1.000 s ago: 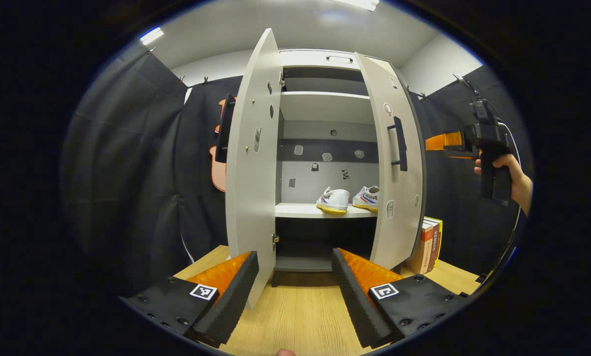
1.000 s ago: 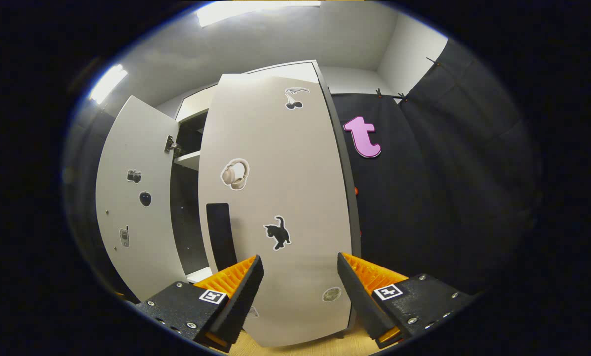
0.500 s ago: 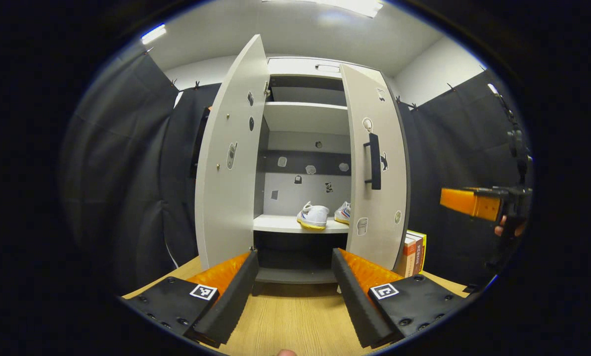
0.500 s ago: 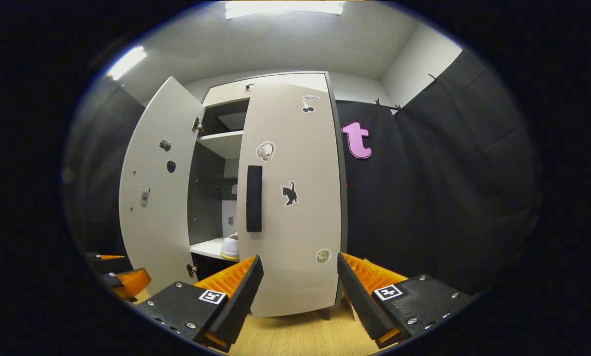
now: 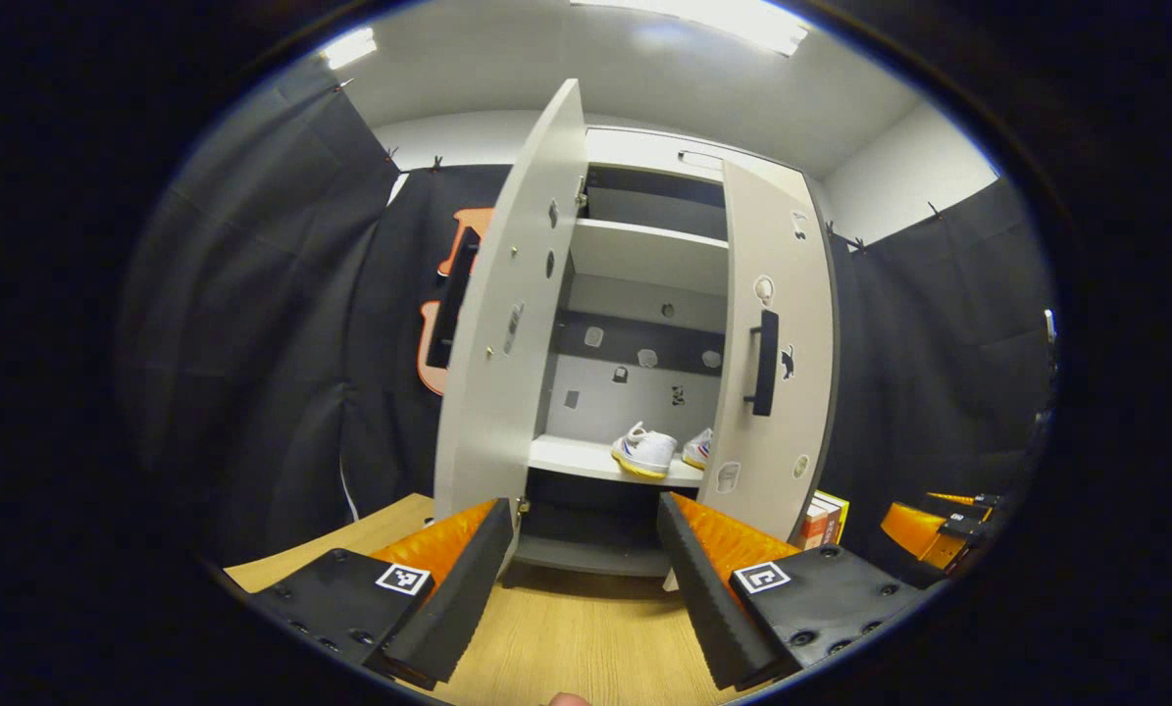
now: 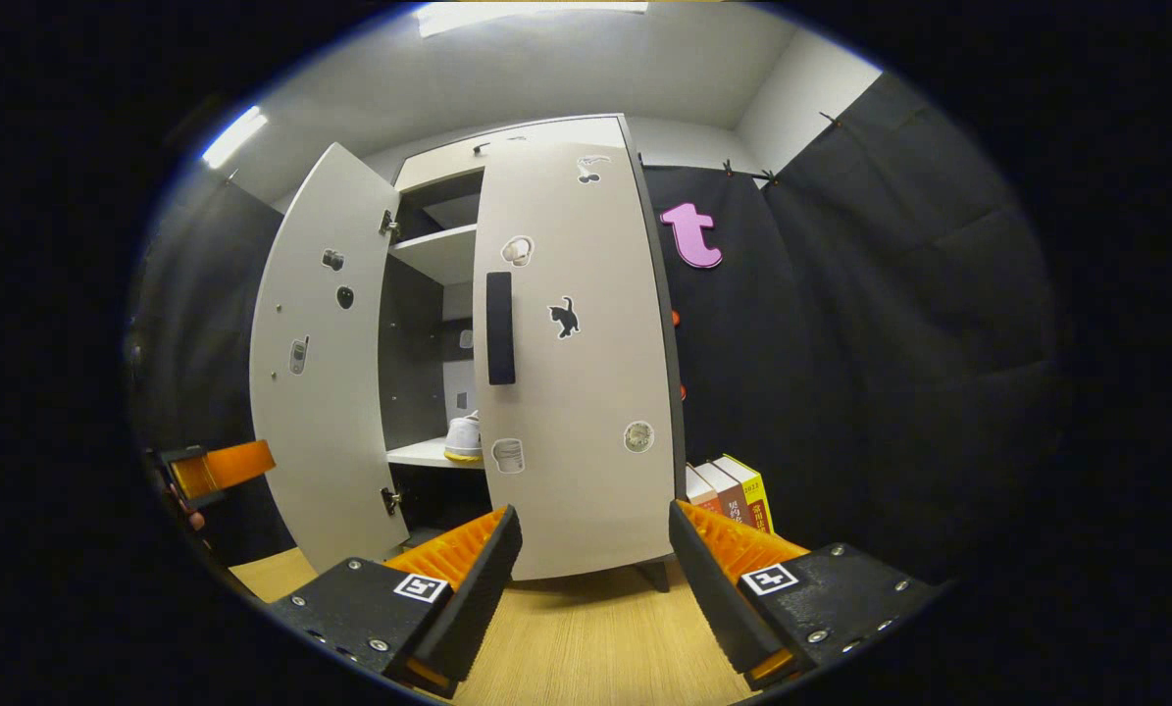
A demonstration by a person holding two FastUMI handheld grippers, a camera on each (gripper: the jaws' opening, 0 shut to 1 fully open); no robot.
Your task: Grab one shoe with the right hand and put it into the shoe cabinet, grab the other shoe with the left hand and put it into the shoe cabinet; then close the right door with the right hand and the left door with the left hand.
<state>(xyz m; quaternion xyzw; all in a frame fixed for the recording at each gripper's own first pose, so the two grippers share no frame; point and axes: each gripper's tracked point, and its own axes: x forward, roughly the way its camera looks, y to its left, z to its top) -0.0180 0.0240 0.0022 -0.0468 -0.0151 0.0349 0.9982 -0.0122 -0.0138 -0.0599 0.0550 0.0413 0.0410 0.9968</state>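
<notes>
Two white shoes, one beside the other, sit on the middle shelf of the grey shoe cabinet. The left door stands wide open. The right door with its black handle is nearly closed. My left gripper is open and empty, low in front of the cabinet. In the right gripper view the right door faces me, one shoe peeks past its edge, and my right gripper is open and empty, apart from the door. The left gripper shows at far left.
The cabinet stands on a wooden table top. Several books stand upright to the right of the cabinet, against the black cloth wall. The right gripper shows low at the right of the left gripper view.
The right door has swung further toward closed. My right gripper has drawn back from it and dropped lower. My left gripper has shifted slightly; the shoes stay put.
</notes>
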